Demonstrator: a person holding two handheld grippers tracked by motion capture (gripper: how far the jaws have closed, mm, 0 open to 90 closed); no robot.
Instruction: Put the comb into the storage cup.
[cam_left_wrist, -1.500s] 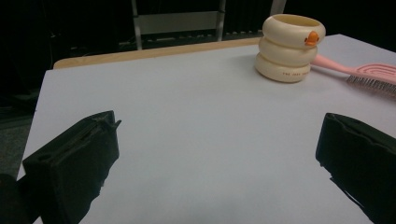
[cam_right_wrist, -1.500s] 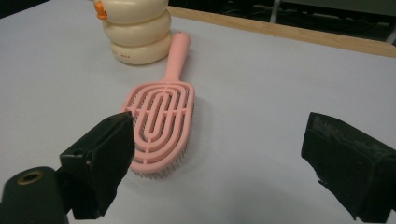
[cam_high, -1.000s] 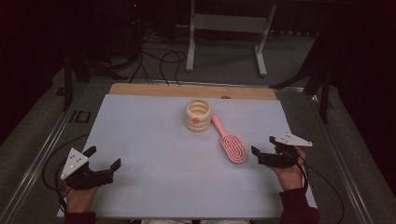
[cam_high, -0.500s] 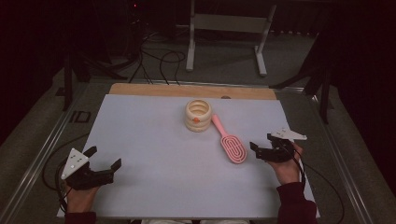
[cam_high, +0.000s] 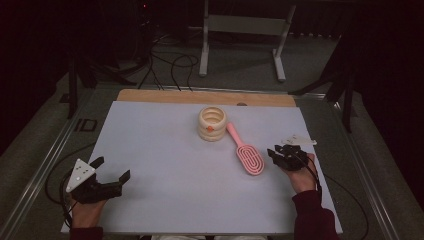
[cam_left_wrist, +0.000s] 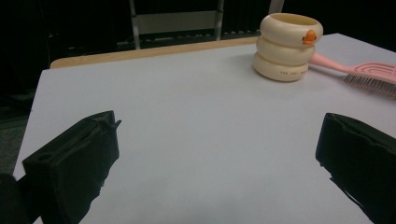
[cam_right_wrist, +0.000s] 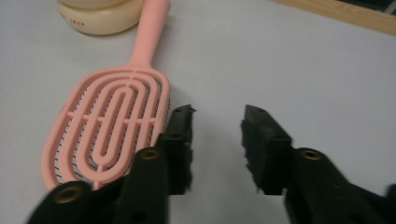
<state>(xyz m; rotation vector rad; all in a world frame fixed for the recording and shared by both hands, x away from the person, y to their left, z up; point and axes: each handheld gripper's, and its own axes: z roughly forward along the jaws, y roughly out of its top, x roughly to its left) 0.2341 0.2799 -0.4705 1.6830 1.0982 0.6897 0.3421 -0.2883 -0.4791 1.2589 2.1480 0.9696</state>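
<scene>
The brush (cam_high: 248, 156) lay bristles down just left of the right gripper (cam_high: 276, 155), whose jaws had just been closing with nothing between them, one jaw beside the brush head. Beyond, the handle touched a cream cup (cam_high: 212, 123). Well apart, the left gripper (cam_high: 111, 168) gaped wide over bare table (cam_high: 165, 200).

a: surface? pale grey table (cam_high: 165, 165), wooden strip (cam_high: 165, 96) along its far edge.
b: beyond it?
a: dark floor, loose black cables (cam_high: 165, 62), pale metal stand (cam_high: 240, 25).
</scene>
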